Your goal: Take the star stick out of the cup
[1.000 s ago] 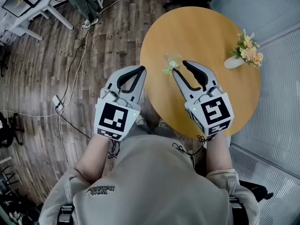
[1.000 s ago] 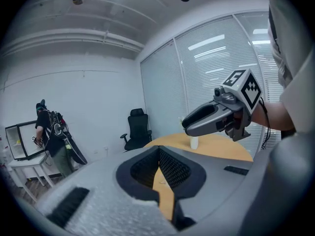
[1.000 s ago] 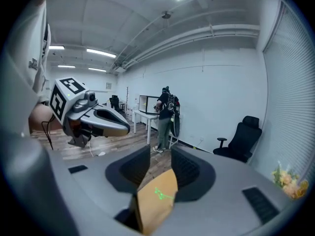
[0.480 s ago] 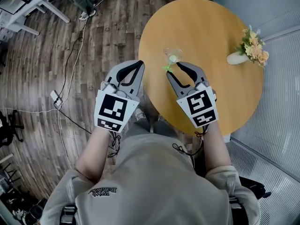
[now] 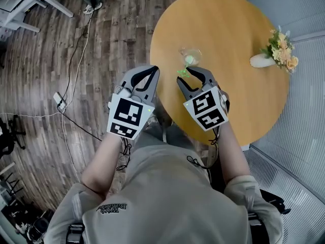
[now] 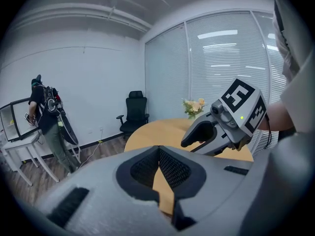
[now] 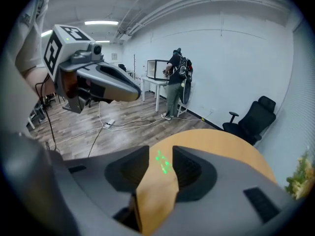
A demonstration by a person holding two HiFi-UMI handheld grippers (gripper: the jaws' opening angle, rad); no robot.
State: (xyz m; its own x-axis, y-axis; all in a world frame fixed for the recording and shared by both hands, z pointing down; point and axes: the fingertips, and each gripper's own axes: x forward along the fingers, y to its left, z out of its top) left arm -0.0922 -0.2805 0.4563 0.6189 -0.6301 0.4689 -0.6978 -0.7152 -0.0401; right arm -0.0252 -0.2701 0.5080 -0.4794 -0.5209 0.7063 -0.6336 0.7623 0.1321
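A clear cup point(image 5: 191, 53) stands on the round wooden table point(image 5: 238, 19), near its left side. A green star stick point(image 5: 183, 72) leans out of the cup toward me. My right gripper point(image 5: 188, 75) hangs over the table just short of the cup. Its jaws have just been opening. In the right gripper view the star point(image 7: 162, 162) glows in the gap of my right gripper point(image 7: 161, 155), and no pad presses on it. My left gripper point(image 5: 152, 69) is off the table's left edge, over the floor, fingertips touching and nothing held.
A white vase of flowers point(image 5: 277, 50) stands at the table's right edge. Cables and a power strip point(image 5: 59, 99) lie on the wooden floor to the left. A black office chair point(image 7: 251, 117) and a person point(image 7: 174, 82) at a desk are beyond the table.
Both grippers have come lower and closer to me. The right one shifted left, so its jaws now flank the star, and they stand wider apart.
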